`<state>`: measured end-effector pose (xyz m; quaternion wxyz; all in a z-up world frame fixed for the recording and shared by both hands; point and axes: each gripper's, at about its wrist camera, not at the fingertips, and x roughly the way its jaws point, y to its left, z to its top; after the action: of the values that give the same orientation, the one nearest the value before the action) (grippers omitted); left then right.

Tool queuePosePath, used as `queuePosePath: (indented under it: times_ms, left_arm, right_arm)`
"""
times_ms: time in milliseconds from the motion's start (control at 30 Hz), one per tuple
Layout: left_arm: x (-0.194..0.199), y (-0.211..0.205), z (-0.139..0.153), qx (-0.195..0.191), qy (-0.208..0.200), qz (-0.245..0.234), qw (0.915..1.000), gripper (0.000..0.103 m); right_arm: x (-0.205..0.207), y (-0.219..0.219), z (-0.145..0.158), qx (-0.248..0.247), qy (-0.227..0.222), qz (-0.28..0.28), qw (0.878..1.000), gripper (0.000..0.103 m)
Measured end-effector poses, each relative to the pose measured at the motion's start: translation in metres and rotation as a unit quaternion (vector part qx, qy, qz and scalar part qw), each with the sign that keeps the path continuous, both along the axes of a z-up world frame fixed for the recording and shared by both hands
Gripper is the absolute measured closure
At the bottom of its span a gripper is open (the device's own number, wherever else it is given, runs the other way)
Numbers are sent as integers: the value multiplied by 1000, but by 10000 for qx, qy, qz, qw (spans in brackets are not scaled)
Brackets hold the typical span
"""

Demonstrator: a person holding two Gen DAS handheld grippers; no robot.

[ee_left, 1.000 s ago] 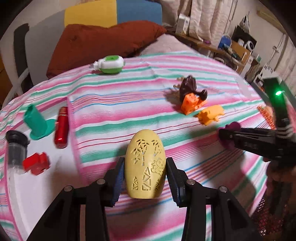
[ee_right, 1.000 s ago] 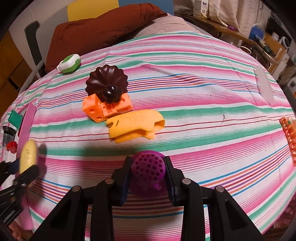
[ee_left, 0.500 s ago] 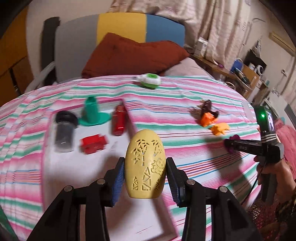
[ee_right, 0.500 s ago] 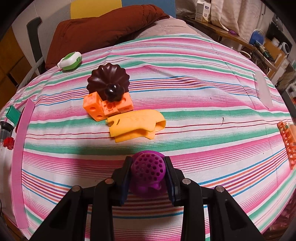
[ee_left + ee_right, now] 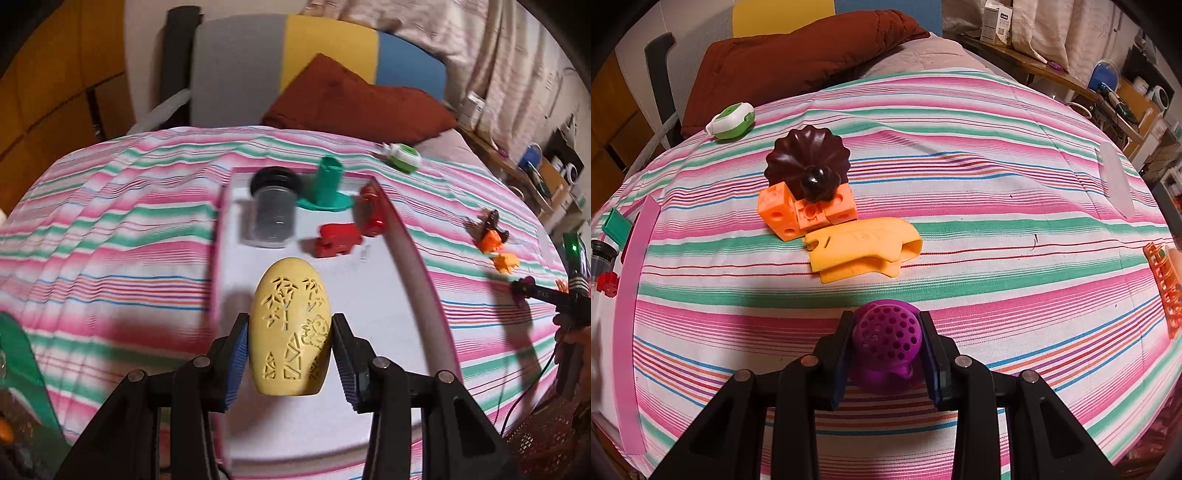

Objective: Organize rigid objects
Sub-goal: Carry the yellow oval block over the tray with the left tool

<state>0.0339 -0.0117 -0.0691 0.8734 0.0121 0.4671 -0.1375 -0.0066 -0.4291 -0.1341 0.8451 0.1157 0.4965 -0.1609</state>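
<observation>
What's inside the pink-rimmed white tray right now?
In the tray: a black-capped jar, green funnel-shaped piece, red cylinder, red block. The held yellow egg hides the tray floor behind it.

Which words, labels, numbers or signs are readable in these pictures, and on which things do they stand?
No text can be read.
White box on the far shelf: print too small and blurred.
Yellow egg: only carved patterns, no letters.
Yellow part: faint embossed marks, not legible.
</observation>
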Motion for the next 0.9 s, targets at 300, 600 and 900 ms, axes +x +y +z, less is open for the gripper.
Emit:
queuePosePath:
  times_ms: [300,600,900]
  left_arm:
    - [25,-14,-17,19,188,-57,9998,59]
    - [52,-18,-38,451,374,98,9982,59]
    - [65,-24,-47,616,315,-43,9976,59]
  right_arm:
    - [0,0,0,-19,-15,12,10000,69]
    - [-1,1,-1,-55,-13,18,10000,69]
    - [0,2,0,-118,-7,63,9999,69]
